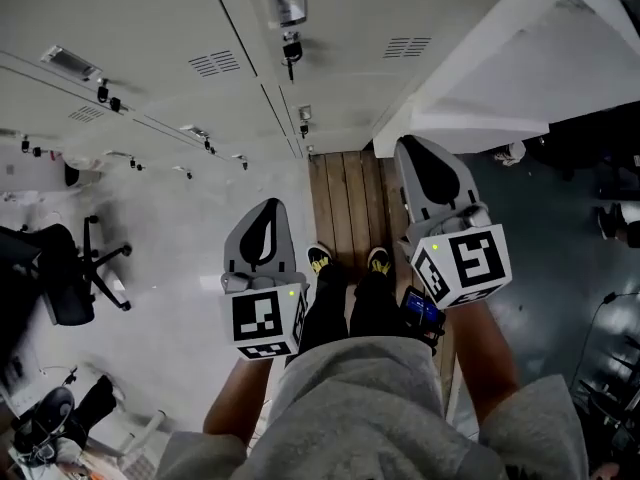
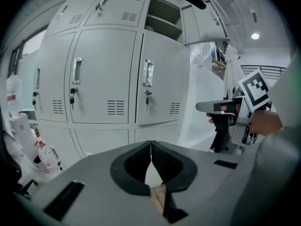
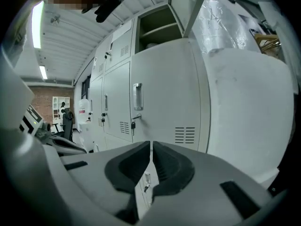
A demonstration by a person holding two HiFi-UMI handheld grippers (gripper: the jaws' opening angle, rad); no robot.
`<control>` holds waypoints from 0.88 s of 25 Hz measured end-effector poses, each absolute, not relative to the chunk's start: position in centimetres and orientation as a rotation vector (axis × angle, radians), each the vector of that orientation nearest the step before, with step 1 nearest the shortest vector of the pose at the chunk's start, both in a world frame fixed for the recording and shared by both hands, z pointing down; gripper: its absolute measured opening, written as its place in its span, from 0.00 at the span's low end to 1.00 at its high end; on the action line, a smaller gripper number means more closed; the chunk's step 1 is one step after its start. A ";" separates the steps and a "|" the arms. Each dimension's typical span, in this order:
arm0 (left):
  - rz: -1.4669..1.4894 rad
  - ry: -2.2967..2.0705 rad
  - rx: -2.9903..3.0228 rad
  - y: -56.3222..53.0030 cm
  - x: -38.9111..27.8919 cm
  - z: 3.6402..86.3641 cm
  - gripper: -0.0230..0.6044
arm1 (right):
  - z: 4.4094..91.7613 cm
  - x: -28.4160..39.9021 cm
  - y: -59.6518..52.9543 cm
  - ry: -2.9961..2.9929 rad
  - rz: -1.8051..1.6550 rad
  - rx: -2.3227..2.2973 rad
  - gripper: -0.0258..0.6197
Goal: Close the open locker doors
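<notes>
I'm facing the lockers with left tongs [image 2: 150,147] and right tongs [image 3: 151,147] both pressed together, empty, likely lining up on the open upper locker door [image 2: 202,25] above them, next needing a raised push shut.

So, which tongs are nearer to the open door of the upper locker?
Right. The right tongs are held almost under the open door, which hangs above them. The left tongs are further left, facing the closed lockers.
</notes>
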State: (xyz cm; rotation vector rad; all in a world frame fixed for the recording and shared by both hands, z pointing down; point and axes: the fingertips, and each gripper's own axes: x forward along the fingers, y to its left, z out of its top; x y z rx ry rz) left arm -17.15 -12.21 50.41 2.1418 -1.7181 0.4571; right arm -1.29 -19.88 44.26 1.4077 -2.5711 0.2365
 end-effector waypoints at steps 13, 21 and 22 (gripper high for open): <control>0.422 -1.740 2.261 -11.6 -11.3 40.9 0.06 | 31.1 4.7 -16.4 -2.710 0.092 1.547 0.10; 0.368 -1.809 2.330 -12.8 -8.7 35.1 0.06 | 22.8 9.5 -16.0 -2.814 -0.059 1.617 0.10; 0.363 -1.819 2.338 -13.0 -8.4 34.4 0.06 | 21.9 10.1 -15.9 -2.827 -0.073 1.621 0.10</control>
